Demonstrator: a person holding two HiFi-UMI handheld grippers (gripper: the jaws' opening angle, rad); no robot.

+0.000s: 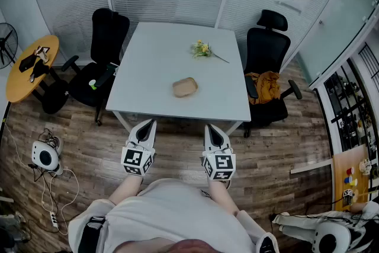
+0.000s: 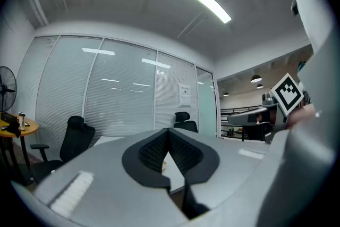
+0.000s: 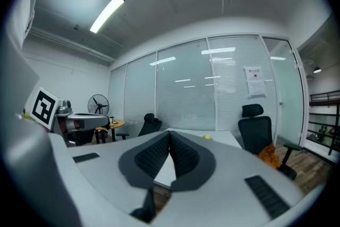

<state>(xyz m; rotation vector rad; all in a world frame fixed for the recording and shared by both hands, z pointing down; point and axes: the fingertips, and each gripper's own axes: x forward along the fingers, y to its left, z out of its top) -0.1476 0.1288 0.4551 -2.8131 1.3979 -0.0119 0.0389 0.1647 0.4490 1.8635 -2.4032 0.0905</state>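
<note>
Wood-plank flooring lies under both grippers, in an office walled with blind-covered glass. Left gripper (image 1: pixel 147 124) and right gripper (image 1: pixel 211 128) hang side by side just short of the near edge of a white table (image 1: pixel 148 68). Each is clenched on nothing, its ribbed pads meeting at the tip. Ahead of them and between their lines, a bread roll (image 1: pixel 185 87) lies on the tabletop, well apart from both. Farther ahead is a sprig of yellow flowers (image 1: pixel 203 49). A black office chair (image 1: pixel 102 50) stands beyond the left gripper, and another chair (image 1: pixel 267 50) carrying an orange cloth (image 1: pixel 265 85) stands beyond the right.
</note>
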